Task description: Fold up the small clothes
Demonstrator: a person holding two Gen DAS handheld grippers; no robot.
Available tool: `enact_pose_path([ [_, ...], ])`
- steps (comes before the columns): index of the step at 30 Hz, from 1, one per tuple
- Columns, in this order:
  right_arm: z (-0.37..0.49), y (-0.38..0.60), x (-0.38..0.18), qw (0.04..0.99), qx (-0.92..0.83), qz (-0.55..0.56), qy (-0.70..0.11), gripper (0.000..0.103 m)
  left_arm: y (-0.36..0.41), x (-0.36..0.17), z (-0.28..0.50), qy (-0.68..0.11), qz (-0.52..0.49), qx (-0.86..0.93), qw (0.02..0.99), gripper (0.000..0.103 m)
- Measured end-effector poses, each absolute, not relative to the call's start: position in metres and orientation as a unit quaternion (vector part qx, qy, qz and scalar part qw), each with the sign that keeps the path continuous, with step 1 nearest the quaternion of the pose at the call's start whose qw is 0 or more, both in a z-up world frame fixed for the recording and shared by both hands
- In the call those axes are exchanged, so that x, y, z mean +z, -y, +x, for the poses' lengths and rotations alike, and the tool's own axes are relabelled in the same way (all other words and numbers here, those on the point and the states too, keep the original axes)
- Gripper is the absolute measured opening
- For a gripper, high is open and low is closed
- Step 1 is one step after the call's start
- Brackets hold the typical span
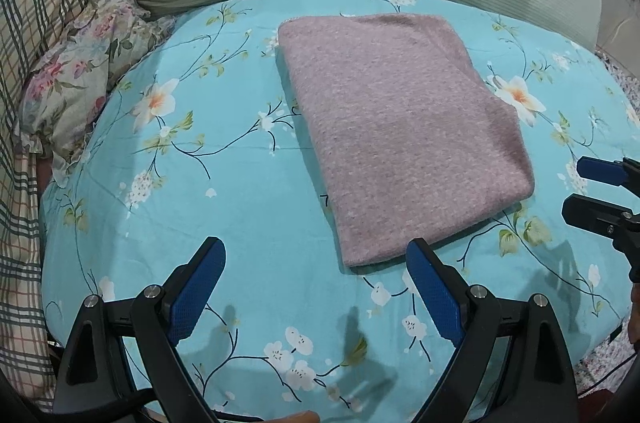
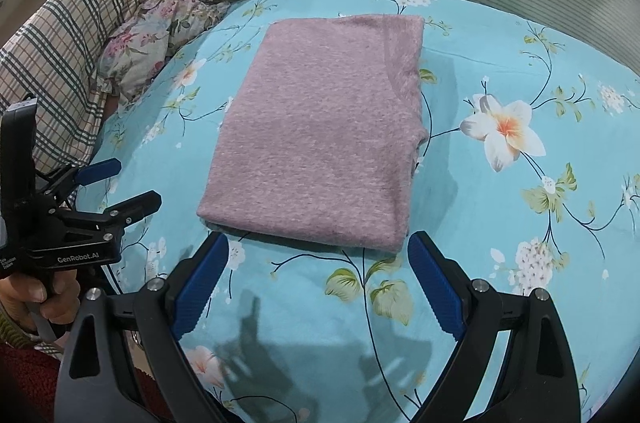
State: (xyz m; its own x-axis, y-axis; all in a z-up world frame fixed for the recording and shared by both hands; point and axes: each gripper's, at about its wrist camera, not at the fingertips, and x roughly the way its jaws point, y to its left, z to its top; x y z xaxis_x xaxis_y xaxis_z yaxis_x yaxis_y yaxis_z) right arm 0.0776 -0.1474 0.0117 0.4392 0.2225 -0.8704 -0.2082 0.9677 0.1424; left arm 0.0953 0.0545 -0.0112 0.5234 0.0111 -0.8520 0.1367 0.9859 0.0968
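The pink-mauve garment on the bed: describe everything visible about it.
The mauve garment is a fuzzy, speckled knit folded into a neat, thick, roughly rectangular stack. It lies flat on the turquoise floral sheet, nothing on top. Layered edges show along its right side. Both the left gripper and right gripper are open just short of its near edge, not touching it.

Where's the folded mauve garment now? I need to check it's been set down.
The folded mauve garment lies flat mid-bedsheet, ahead of both open grippers, untouched.
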Motion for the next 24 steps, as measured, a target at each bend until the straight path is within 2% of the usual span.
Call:
enact_pose_path([
  [24, 0.0823, 0.1484, 0.0123, 0.849, 0.124, 0.021, -0.514, 0.091, -0.0506, -0.0083, 0.0989, -0.479, 0.07, -0.045, 0.874, 0.092],
])
